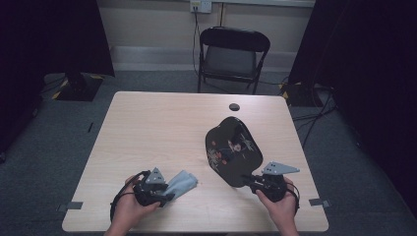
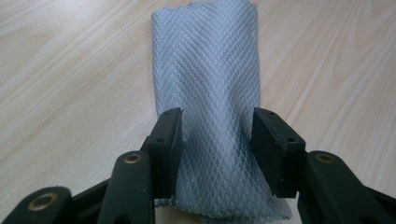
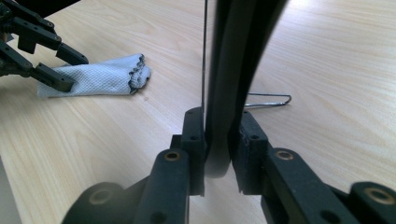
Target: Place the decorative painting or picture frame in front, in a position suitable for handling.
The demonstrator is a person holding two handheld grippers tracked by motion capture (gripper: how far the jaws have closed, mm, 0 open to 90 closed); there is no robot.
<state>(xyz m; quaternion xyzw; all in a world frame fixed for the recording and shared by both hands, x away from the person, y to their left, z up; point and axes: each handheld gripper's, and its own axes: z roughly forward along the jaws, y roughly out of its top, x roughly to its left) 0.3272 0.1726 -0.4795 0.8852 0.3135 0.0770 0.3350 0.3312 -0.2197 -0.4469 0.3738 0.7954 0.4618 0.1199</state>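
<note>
Fan point(image 1: 232, 150) handle is hiding betw. right gripper point(image 3: 218, 154) jaws, which are pinching it near tabletop point(image 1: 157, 128) right edge; fan is standing tilted. Left gripper point(image 2: 217, 140) jaws are spreading around cloth point(image 2: 210, 84), lying front-left, w/o pressing.

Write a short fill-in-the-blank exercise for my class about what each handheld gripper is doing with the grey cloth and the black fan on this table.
1. The left gripper has its jaws on either side of a folded grey mesh ____.
2. The right gripper is shut on the handle of a black painted hand fan, which is decorated with ____.
3. Both things rest on a light ____ table.
4. Behind the table stands a black folding ____.

Missing words: cloth; flowers; wooden; chair
</note>
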